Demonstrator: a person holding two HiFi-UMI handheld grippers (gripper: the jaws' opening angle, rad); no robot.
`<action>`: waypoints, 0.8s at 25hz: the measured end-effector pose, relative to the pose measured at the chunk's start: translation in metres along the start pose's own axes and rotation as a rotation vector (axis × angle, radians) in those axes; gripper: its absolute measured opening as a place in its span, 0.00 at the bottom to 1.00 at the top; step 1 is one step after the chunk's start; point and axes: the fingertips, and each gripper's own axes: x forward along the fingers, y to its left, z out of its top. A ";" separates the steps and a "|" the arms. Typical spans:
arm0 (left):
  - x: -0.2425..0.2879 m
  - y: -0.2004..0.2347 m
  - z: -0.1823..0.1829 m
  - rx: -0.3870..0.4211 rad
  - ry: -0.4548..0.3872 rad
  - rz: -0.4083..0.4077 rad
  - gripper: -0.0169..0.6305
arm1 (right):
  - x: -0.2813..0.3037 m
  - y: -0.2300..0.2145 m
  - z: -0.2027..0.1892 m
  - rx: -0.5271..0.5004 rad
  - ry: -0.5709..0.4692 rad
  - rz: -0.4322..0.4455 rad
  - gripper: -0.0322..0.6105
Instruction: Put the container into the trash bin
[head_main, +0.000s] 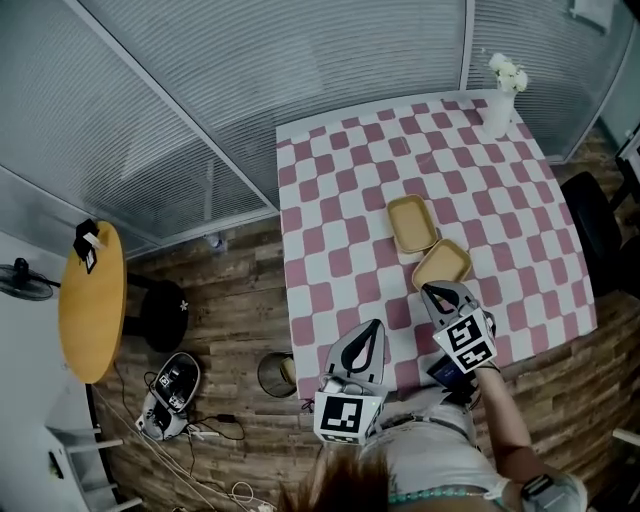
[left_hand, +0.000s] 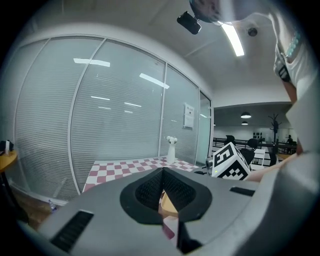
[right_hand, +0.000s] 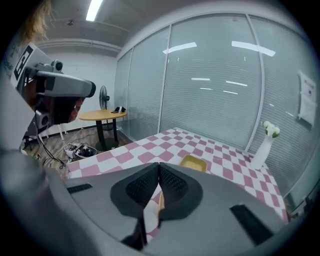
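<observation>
Both tongs pressed together, container not yet gripped

Nearest, at the bottom centre of the head view, the left gripper (head_main: 372, 326) hangs over the table's near edge with its jaws together on nothing, and the trash bin (head_main: 275, 374) stands on the floor just to its left. The right gripper (head_main: 433, 291), at lower right, is also closed and empty. For a clean pickup, I judge that its jaws must spread first and then straddle one rim squarely, since the thin wall may flex. The yellow container (head_main: 442, 264) lies open in two shallow halves on the checkered table (head_main: 330, 200), just beyond the right tips and up-right of the left ones
</observation>
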 end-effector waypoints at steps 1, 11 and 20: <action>0.000 0.001 0.001 -0.006 0.007 0.009 0.04 | 0.005 0.000 -0.005 0.016 0.008 0.018 0.04; -0.006 0.006 -0.004 -0.038 0.030 0.097 0.04 | 0.046 0.001 -0.068 -0.020 0.203 0.092 0.04; -0.026 0.013 -0.014 -0.069 0.044 0.173 0.04 | 0.080 0.011 -0.106 -0.075 0.360 0.139 0.14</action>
